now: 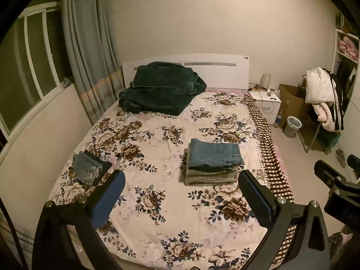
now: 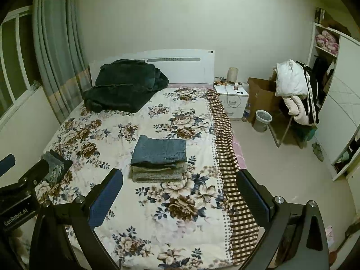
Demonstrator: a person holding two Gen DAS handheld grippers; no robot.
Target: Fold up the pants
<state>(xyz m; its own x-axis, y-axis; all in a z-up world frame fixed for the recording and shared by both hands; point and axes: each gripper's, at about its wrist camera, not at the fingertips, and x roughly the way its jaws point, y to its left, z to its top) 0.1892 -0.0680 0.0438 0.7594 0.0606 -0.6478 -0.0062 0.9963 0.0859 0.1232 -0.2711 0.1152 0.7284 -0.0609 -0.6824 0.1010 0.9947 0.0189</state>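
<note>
A stack of folded pants (image 1: 212,163) lies on the floral bed (image 1: 157,202), blue jeans on top of grey-green ones; it also shows in the right wrist view (image 2: 158,159). A small frayed denim piece on a dark folded cloth (image 1: 88,165) lies near the bed's left edge, also seen in the right wrist view (image 2: 56,164). My left gripper (image 1: 182,193) is open and empty, held above the bed in front of the stack. My right gripper (image 2: 180,193) is open and empty, to the right of the left one. Neither touches any cloth.
A dark green blanket (image 1: 159,87) is heaped by the headboard. A white nightstand (image 1: 265,103), a cardboard box (image 1: 292,101), a bin (image 1: 292,126) and a chair piled with clothes (image 1: 324,99) stand right of the bed. A curtain (image 1: 90,51) and window are on the left.
</note>
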